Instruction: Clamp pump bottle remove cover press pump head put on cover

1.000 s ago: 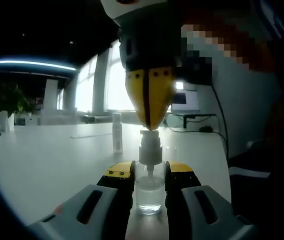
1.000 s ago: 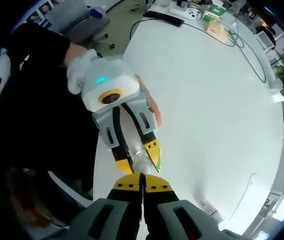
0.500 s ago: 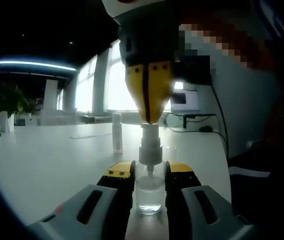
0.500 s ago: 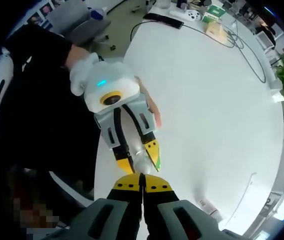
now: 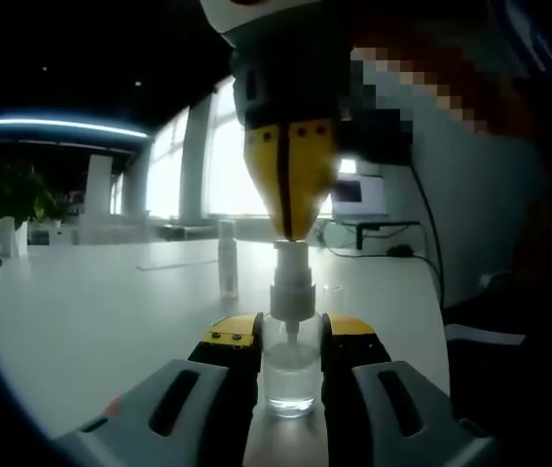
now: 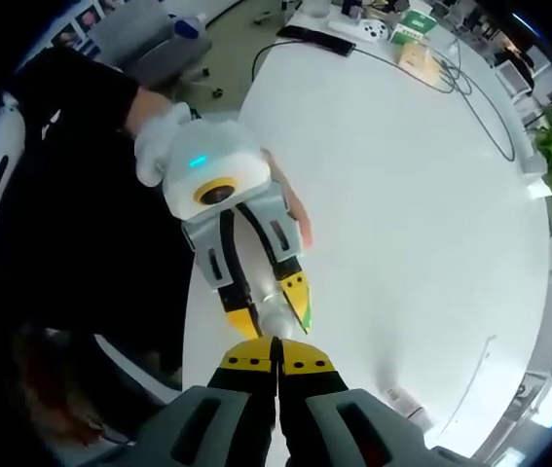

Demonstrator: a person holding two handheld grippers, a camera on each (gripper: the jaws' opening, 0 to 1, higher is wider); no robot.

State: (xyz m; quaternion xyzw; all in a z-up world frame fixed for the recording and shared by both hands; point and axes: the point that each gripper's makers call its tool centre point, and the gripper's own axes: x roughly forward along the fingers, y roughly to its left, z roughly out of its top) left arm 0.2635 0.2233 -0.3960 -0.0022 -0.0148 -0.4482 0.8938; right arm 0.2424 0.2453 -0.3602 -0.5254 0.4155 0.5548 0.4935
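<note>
A small clear pump bottle (image 5: 290, 375) stands upright on the white table (image 5: 91, 302), with my left gripper (image 5: 290, 336) shut on its body between the yellow-tipped jaws. Its grey pump head (image 5: 292, 277) rises above them. My right gripper (image 5: 290, 232) comes straight down from above, jaws shut, with its tip resting on top of the pump head. In the right gripper view, my right gripper (image 6: 276, 358) points down at the bottle (image 6: 277, 321), which is held by the left gripper (image 6: 270, 309). A small clear cap (image 5: 331, 290) sits on the table behind the bottle.
A tall slim bottle (image 5: 227, 258) stands further back on the table. A monitor (image 5: 360, 197) and cables lie at the far right. A person in dark sleeves (image 6: 81, 165) stands at the table's edge. Cables and small boxes (image 6: 412, 44) are at the far end.
The right gripper's tip has risen slightly and the pump head has come up with it. The left gripper and bottle have stayed put.
</note>
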